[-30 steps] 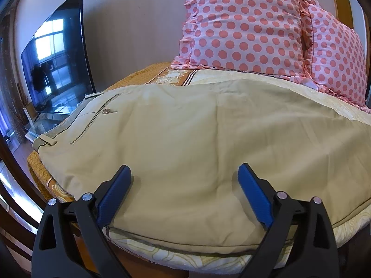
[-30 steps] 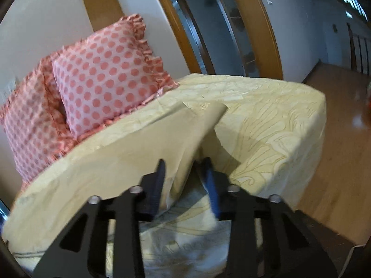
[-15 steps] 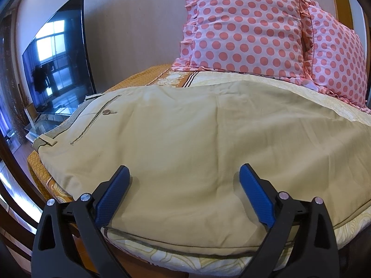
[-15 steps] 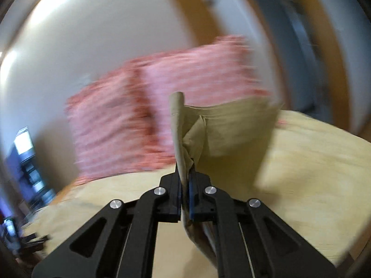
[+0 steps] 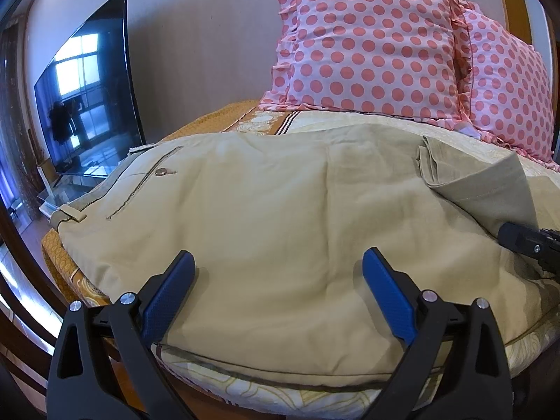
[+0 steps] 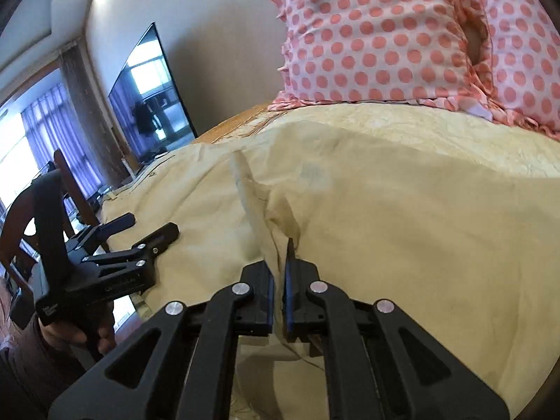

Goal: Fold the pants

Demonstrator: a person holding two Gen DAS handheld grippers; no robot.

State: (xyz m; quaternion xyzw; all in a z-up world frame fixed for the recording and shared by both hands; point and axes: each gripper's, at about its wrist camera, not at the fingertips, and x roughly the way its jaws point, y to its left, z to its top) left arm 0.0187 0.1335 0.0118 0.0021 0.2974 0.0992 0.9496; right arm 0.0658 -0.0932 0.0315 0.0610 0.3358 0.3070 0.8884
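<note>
Across the bed (image 5: 252, 122), khaki pants (image 5: 273, 210) were spread flat, their leg end pinched in the closed right gripper (image 6: 279, 273), while the left gripper (image 5: 276, 273) was held wide apart above them.

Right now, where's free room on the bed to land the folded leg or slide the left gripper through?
Free: the flat pants panel between the button pocket and the folded-over leg; also the bare bedspread strip below the polka-dot pillows. Crowded: the right side, where the right gripper pinches fabric; the left gripper hovers open at the near edge.
</note>
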